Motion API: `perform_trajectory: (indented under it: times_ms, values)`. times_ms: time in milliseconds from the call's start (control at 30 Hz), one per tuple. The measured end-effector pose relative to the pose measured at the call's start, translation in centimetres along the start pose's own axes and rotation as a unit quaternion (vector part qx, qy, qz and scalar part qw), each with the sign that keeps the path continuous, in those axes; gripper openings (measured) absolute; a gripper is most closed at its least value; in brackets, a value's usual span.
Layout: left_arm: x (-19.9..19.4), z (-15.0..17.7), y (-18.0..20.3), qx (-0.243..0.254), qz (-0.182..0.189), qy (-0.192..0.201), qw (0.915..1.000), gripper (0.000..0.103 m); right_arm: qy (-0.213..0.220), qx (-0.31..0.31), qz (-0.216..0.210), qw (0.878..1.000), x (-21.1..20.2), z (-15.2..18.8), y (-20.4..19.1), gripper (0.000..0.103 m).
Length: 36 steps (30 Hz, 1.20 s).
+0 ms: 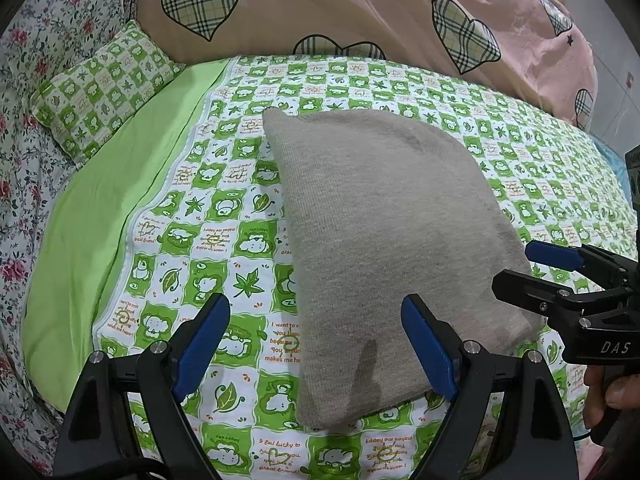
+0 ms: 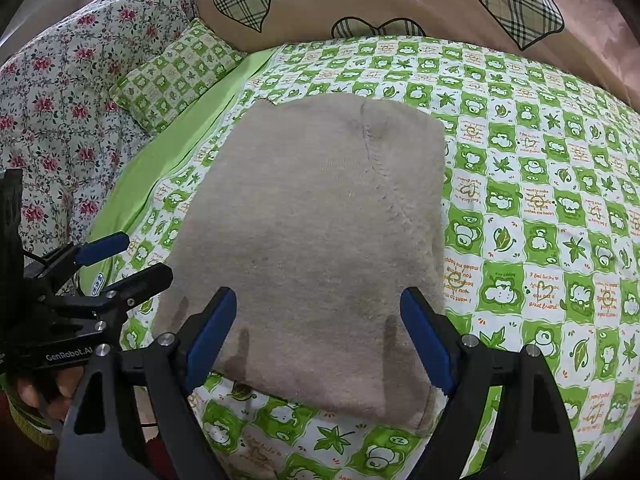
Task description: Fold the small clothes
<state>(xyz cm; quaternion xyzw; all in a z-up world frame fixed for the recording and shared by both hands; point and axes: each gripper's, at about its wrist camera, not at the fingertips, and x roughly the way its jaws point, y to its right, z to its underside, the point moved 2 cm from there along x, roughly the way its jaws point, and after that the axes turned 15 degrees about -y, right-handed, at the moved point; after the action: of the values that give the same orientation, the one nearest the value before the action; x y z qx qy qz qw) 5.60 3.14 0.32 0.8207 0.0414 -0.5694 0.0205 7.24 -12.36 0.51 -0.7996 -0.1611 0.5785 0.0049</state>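
Observation:
A grey knitted garment (image 1: 384, 240) lies folded into a flat rectangle on the green-and-white checked bedsheet (image 1: 224, 208); it also shows in the right wrist view (image 2: 312, 240). My left gripper (image 1: 316, 344) is open and empty, hovering above the garment's near left edge. My right gripper (image 2: 318, 340) is open and empty, just above the garment's near edge. Each gripper shows in the other's view: the right gripper (image 1: 520, 268) at the garment's right side, the left gripper (image 2: 140, 260) at its left side.
A small checked pillow (image 1: 104, 88) lies at the back left on a plain green sheet strip (image 1: 120, 200). A pink quilt with plaid hearts (image 1: 360, 8) is piled at the back. A floral quilt (image 1: 24, 120) lies along the left.

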Motion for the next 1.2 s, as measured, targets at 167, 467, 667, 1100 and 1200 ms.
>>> perform_trajectory:
  times_ms: [167, 467, 667, 1100, 1200]
  values:
    - [-0.09, -0.06, 0.02, 0.001, 0.003, -0.001, 1.0, 0.088, 0.0, 0.0, 0.0, 1.0, 0.0, 0.01, -0.08, 0.084]
    - [-0.28, -0.02, 0.09, 0.001, 0.006, 0.0, 1.0, 0.088, 0.001, 0.001, 0.0, 1.0, -0.03, 0.0, -0.14, 0.084]
    - [-0.26, -0.07, 0.05, 0.002, 0.006, 0.0, 1.0, 0.088, 0.001, 0.0, 0.0, 1.0, -0.04, -0.03, -0.07, 0.084]
    - [-0.28, -0.32, 0.05, 0.004, 0.006, 0.0, 1.0, 0.088, 0.001, 0.001, -0.001, 1.0, -0.22, -0.44, 0.01, 0.084]
    - [-0.3, -0.4, 0.03, 0.003, 0.006, 0.001, 1.0, 0.088, 0.002, 0.001, 0.0, 1.0, -0.23, -0.5, 0.0, 0.084]
